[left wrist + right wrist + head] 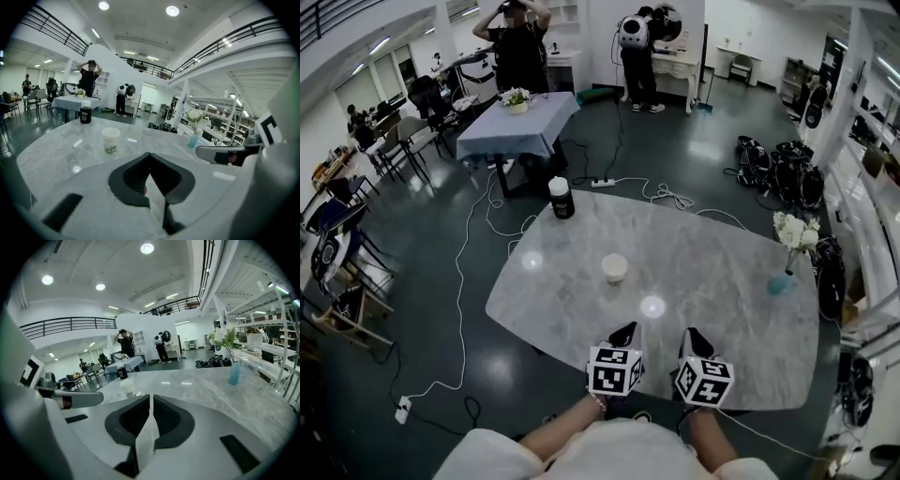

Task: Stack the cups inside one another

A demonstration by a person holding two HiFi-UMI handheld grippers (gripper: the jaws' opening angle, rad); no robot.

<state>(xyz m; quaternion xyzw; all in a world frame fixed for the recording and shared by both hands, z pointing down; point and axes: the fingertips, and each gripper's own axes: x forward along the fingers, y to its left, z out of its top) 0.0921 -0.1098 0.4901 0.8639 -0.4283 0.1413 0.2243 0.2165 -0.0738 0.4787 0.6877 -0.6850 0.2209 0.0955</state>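
Note:
A single white paper cup stands upright near the middle of the grey marble table. It shows ahead and to the left in the left gripper view and in the right gripper view. My left gripper and right gripper hover side by side over the table's near edge, well short of the cup. In its own view the left gripper has its tips touching and holds nothing. The right gripper is likewise shut and empty.
A black jar with a white lid stands at the table's far left edge. A blue vase of white flowers stands at the right edge. Beyond are a cloth-covered table, floor cables, chairs at left and two standing people.

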